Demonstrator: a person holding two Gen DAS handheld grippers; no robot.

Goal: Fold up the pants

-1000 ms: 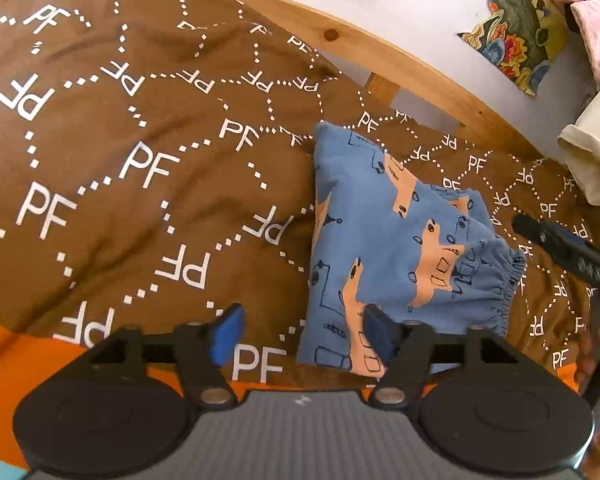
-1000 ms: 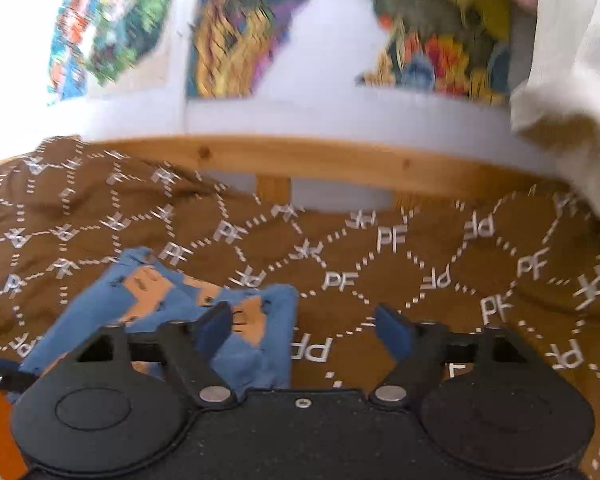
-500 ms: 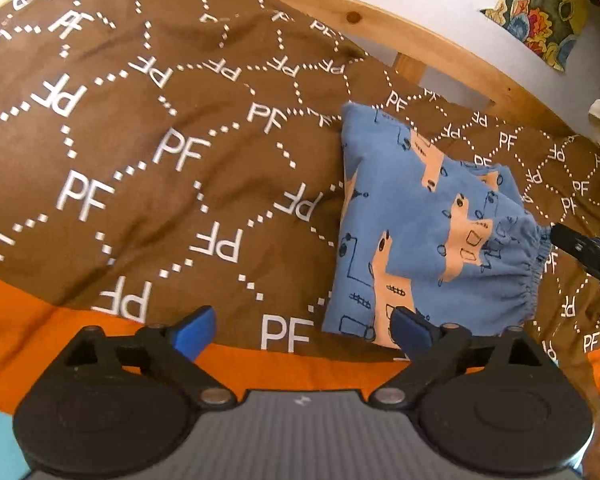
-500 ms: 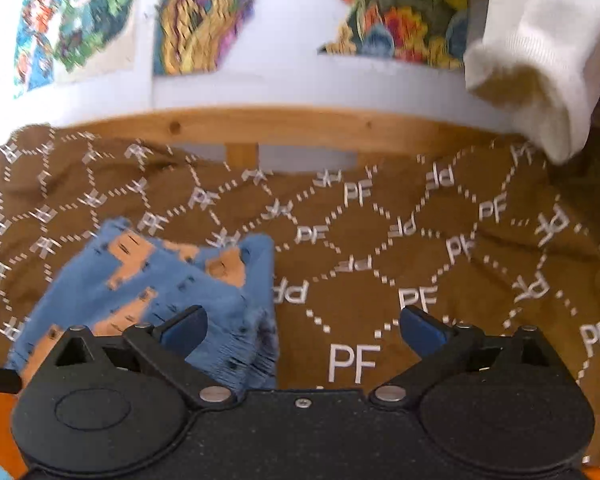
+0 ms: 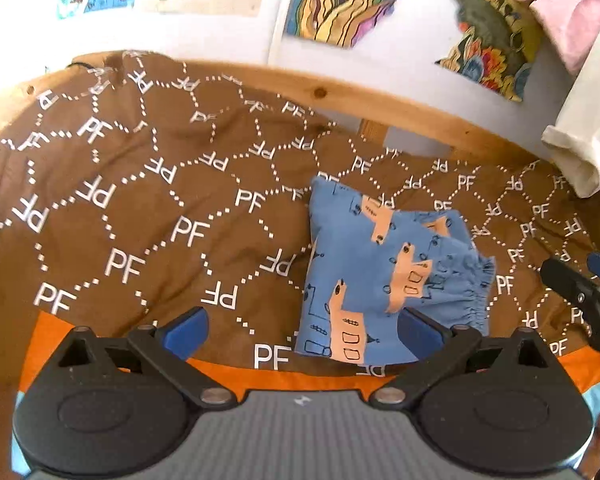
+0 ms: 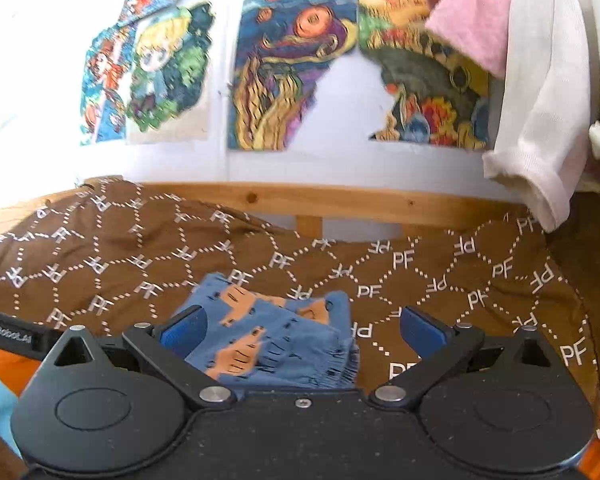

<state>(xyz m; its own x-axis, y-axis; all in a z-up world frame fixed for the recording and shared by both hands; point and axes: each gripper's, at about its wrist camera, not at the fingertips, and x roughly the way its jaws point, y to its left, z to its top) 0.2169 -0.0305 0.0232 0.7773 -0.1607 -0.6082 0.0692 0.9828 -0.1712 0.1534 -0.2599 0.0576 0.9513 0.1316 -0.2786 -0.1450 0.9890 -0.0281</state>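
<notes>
The folded pants (image 5: 388, 276) lay on the brown blanket (image 5: 140, 208); the left gripper (image 5: 300, 328), jaws just spread, hung released at six o'clock; the right gripper (image 6: 300, 330) gaped empty too.

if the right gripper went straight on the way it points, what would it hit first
Probably the folded blue pants, lying just ahead between the open right gripper's jaws on the brown bedspread; depth is hard to judge.

Left claw (image 5: 302, 326): black arms, blue pads, silver pivot screws, ribbed grey body. Right claw (image 6: 300, 326): same black arms, blue pads, speckled black body, one small screw.
</notes>
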